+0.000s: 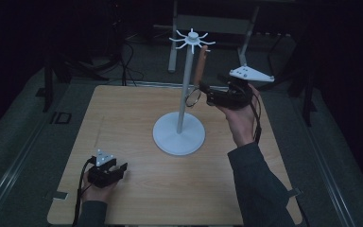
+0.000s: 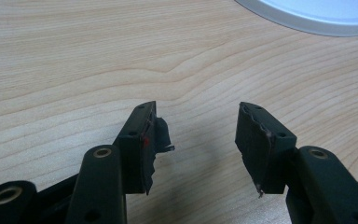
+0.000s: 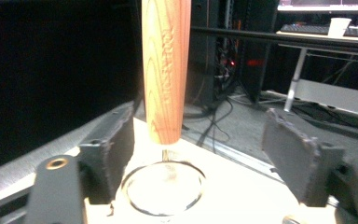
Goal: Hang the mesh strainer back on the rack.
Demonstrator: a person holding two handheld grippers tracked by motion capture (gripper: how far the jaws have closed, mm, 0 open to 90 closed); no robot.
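Note:
A white stand (image 1: 183, 94) with a round base (image 1: 170, 142) and a crown of hooks (image 1: 191, 39) rises mid-table. From one hook hangs a utensil with a wooden handle (image 1: 200, 66) and a wire ring (image 1: 194, 98) at its lower end. My right gripper (image 1: 204, 92) is held level at the ring, open. In the right gripper view the handle (image 3: 165, 70) and ring (image 3: 163, 186) hang between the spread jaws of the right gripper (image 3: 200, 126), nearer the left one, with neither pad pressing. My left gripper (image 1: 119, 169) rests low on the table's front left, open and empty (image 2: 198, 112).
The wooden table (image 1: 137, 198) ends close behind the stand and just in front of my left hand. The stand's base (image 2: 317, 16) lies ahead of the left jaws. Beyond the table are a grey floor, cables (image 1: 127, 66) and a frame's metal legs (image 1: 172, 47).

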